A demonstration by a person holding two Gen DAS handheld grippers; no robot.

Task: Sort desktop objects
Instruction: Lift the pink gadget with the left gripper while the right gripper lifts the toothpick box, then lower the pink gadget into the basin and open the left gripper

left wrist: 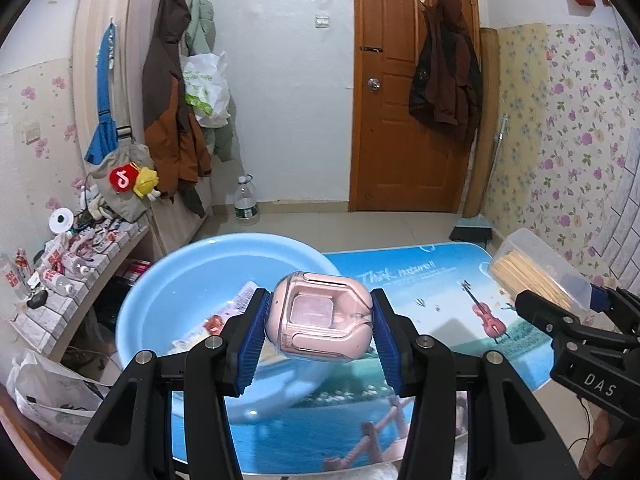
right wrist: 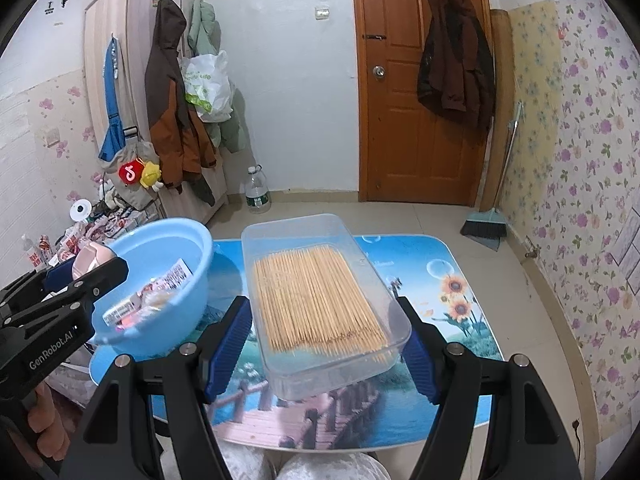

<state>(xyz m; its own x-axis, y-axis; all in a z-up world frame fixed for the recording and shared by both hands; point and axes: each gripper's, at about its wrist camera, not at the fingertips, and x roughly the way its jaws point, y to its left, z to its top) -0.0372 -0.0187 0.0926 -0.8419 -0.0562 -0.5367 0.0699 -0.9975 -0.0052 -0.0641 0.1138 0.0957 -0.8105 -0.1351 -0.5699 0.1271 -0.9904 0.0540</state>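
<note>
A lived-in home room: floral wallpaper (right wrist: pixel 580 184), coats on a wardrobe (right wrist: pixel 132 72), wooden door (right wrist: pixel 404 120), broom (right wrist: pixel 486 228).

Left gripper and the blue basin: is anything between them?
Yes: the left gripper is shut on a pink earbud case, held in the air over the blue basin, seen in the left wrist view.

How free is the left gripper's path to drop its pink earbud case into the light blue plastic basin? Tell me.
Probably free. The left gripper grips the pink earbud case in the air near the light blue plastic basin, whose top is open, with only snack packets inside. The right gripper, holding the clear toothpick box, stays off to the side.
</note>
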